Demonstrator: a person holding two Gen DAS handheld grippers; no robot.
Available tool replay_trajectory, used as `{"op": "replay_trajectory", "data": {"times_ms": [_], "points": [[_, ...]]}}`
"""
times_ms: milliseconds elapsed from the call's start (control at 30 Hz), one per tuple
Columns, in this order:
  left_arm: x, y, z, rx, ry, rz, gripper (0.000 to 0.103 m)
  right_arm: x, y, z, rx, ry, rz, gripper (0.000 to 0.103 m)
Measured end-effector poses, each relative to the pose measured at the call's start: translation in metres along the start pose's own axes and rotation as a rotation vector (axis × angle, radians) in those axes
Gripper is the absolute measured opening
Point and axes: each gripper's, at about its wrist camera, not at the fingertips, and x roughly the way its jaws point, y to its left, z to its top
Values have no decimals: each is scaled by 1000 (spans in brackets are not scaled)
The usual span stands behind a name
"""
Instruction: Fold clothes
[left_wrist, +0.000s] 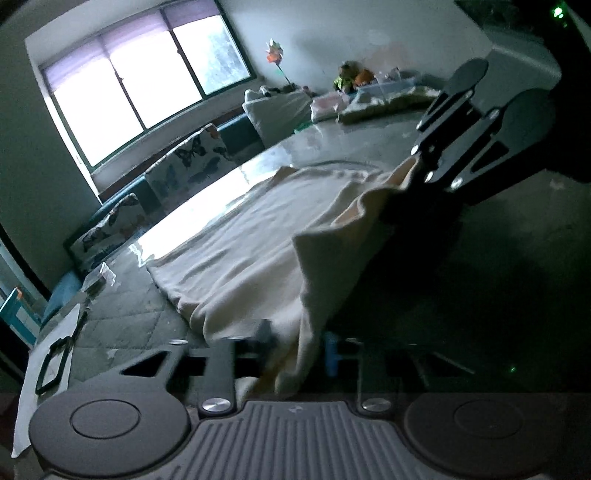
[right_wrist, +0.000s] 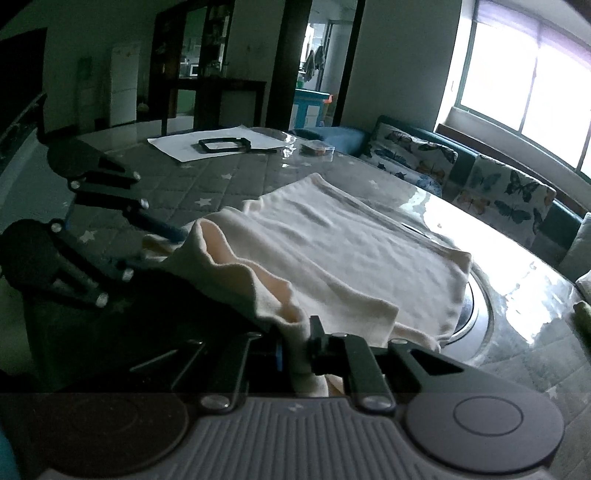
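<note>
A cream garment (left_wrist: 258, 236) lies spread on the grey quilted table (left_wrist: 125, 306); it also shows in the right wrist view (right_wrist: 332, 243). Its near edge is lifted off the table. My left gripper (left_wrist: 295, 354) is shut on one corner of that edge, and it shows from the side in the right wrist view (right_wrist: 162, 236). My right gripper (right_wrist: 295, 343) is shut on the other corner, and it shows in the left wrist view (left_wrist: 413, 162). The raised edge hangs slack between the two grippers, folded toward the far part of the garment.
A white sheet of paper (right_wrist: 210, 142) with a black frame (right_wrist: 221, 144) lies at the table's far side. A small clear box (right_wrist: 317, 147) sits near the edge. A sofa with butterfly cushions (right_wrist: 509, 192) runs along the window. A round metal ring (right_wrist: 480, 306) is set in the table.
</note>
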Motion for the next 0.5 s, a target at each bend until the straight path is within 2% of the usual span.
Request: {"op": "replay_trajectory", "data": {"times_ms": [67,167,500], "points": [[0,2,0,3,-4,-1,13,0,2,-1,-6,0,-6,10],[-4,5,-1,3,-15,-4,10,1,7,-3,-22,-5,-14,8],[-35,7,-4,-11,-18,-39,8,-28,23,-4,-65,-50,-4,7]]}}
